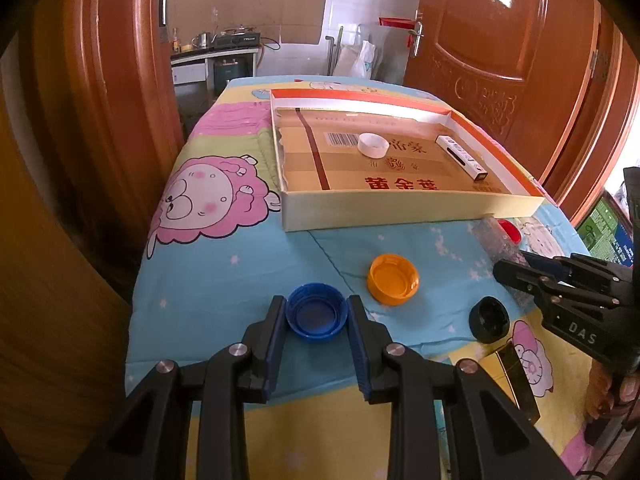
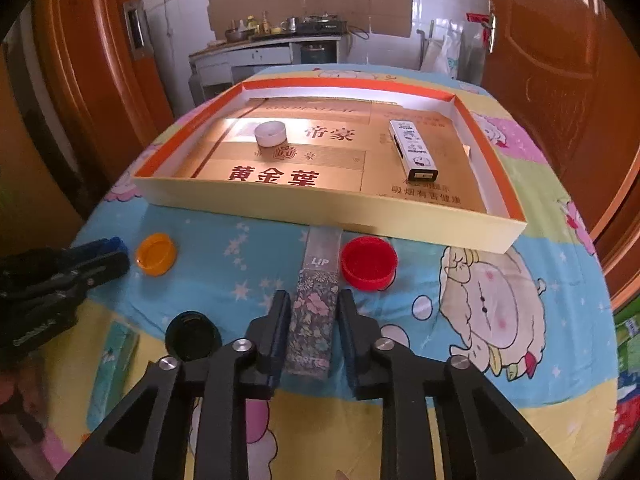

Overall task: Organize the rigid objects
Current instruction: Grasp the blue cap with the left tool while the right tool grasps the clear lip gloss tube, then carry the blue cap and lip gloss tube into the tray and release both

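The left gripper (image 1: 317, 316) has its jaws clamped on a round blue plastic bottle cap (image 1: 316, 315) lying on the cartoon-print desk cover (image 1: 224, 280). The right gripper (image 2: 313, 320) has its jaws clamped on a floral lip-product box (image 2: 314, 312), just before the shallow cardboard tray (image 2: 320, 208).

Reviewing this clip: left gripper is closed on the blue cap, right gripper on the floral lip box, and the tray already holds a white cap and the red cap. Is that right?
Not quite. The red cap lies on the cloth outside the tray, as the right wrist view shows. Inside are the white cap and a small white box. The left gripper on the blue cap and right gripper on the lip box are correct.
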The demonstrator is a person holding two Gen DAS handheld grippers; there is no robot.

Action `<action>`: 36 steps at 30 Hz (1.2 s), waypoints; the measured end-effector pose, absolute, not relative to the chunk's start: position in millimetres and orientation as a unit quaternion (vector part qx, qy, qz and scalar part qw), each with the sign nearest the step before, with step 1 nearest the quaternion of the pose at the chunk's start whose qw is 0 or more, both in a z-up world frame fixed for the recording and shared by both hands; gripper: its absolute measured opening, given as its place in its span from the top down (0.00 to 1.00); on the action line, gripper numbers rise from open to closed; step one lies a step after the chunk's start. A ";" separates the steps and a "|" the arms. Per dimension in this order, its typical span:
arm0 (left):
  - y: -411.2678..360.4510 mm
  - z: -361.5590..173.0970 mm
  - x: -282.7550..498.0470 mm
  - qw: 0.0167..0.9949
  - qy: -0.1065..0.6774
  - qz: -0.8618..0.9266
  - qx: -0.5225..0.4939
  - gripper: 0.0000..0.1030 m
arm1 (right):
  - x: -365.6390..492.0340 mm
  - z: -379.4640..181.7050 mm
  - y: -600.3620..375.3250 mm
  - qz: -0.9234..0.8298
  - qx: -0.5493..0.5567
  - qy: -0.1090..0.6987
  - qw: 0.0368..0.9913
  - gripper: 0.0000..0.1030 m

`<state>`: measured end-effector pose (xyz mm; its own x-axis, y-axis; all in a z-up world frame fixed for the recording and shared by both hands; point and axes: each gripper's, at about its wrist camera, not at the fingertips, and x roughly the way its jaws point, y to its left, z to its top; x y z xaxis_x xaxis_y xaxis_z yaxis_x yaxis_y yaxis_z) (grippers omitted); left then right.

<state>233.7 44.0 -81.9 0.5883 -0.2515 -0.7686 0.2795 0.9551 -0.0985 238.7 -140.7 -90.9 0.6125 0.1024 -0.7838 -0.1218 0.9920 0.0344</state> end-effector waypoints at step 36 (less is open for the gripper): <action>10.0 6.5 233.7 0.924 0.342 -0.168 0.019 0.70 | 208.8 -8.9 -163.7 0.093 -0.009 0.352 0.931 0.81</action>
